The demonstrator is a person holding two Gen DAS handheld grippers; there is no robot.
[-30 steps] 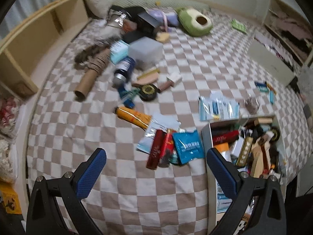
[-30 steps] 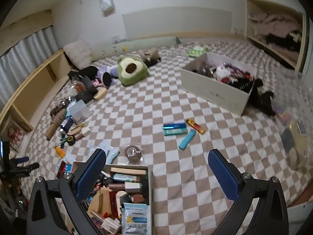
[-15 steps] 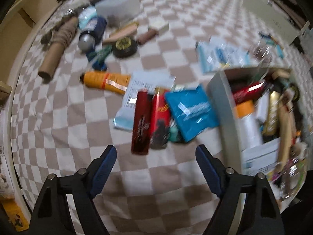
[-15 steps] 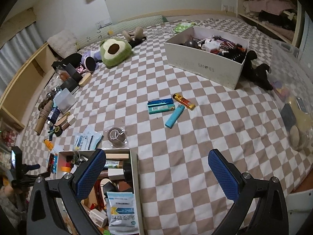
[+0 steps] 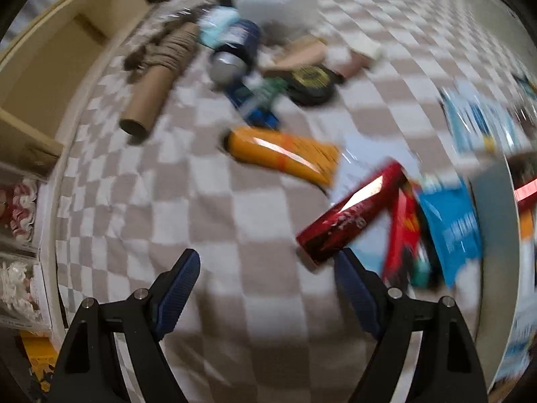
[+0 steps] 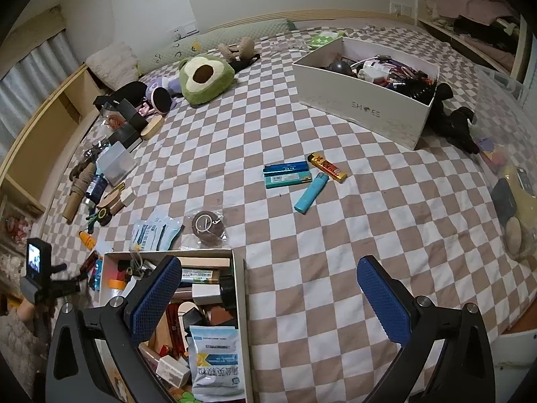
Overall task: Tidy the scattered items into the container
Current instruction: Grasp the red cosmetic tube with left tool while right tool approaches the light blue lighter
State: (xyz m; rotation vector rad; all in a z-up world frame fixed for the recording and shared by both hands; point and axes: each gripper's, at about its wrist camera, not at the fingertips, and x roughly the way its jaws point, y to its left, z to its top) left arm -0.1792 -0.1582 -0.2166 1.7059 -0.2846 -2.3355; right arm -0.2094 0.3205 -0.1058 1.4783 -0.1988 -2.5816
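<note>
Where jaws gape — red tube [image 5: 352, 213] beside.

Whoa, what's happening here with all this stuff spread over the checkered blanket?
Someone is tidying up with a handheld gripper in each hand. The left gripper is open and low over the blanket, close to a dark red tube beside the box, which is already full of small items. The right gripper hangs open and empty. A blue lighter and other clutter lie scattered.

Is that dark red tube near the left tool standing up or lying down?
Lying down. The dark red tube rests on its side on the checked cover, slanting away from the open left tool.
</note>
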